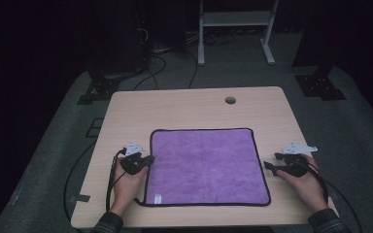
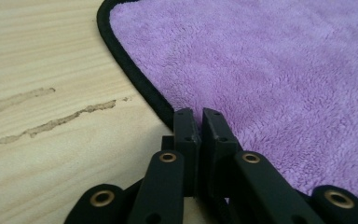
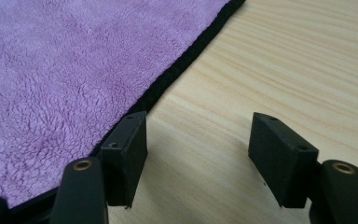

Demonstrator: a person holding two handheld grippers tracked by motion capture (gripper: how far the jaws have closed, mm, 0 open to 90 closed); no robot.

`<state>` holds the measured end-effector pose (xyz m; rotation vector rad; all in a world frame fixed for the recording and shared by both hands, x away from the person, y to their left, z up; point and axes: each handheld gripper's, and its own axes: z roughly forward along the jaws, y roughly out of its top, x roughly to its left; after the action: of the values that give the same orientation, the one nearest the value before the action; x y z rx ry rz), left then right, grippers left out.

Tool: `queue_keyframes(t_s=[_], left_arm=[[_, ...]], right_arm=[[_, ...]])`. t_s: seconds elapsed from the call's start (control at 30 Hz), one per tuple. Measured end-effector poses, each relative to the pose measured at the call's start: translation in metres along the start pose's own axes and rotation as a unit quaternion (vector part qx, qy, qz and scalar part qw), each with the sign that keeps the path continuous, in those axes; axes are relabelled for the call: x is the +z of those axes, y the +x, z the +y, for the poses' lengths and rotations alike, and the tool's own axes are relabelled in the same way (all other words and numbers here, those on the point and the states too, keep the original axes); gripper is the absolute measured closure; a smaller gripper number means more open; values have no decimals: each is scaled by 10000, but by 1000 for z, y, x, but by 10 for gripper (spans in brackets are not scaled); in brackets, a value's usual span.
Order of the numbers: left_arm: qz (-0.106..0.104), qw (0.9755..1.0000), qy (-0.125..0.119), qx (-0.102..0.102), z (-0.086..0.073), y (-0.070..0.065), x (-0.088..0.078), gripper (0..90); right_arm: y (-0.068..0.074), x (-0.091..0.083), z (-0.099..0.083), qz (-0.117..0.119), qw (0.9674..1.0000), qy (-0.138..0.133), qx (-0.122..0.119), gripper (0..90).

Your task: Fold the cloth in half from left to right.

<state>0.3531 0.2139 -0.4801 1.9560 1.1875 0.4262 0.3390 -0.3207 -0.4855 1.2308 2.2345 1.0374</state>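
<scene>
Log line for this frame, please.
left gripper: shut on towel left edge | right gripper: open, at right edge, nothing held | towel: flat on table

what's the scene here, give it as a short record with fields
surface: wooden table, round hole near its far edge
main item: purple cloth with black trim, spread flat, small white tag at its near left corner
left gripper: jaws closed at the cloth's left edge, on the black trim
right gripper: jaws open, one jaw at the cloth's right edge, the other over bare wood
hands: one behind each gripper, on either side of the cloth
backdrop: dark floor with cables, white frame
</scene>
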Motion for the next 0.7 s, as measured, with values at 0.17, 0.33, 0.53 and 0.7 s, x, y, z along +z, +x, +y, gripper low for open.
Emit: queue_keyframes(t_s=[0.17, 0.33, 0.53, 0.7], left_arm=[[-116, 9998, -17, -180, 1, 4, -3, 862], [-117, 9997, -35, -203, 3, 10, -11, 864], [-2, 9996, -84, -280, 5, 22, -20, 863], [165, 9990, -165, -373, 4, 35, -31, 863]], right_arm=[[0, 0, 0, 8, 10000, 0, -12, 361], [0, 0, 0, 23, 10000, 3, -16, 354], [0, 0, 0, 12, 10000, 6, -19, 341], [-1, 1, 0, -14, 10000, 20, -13, 318]])
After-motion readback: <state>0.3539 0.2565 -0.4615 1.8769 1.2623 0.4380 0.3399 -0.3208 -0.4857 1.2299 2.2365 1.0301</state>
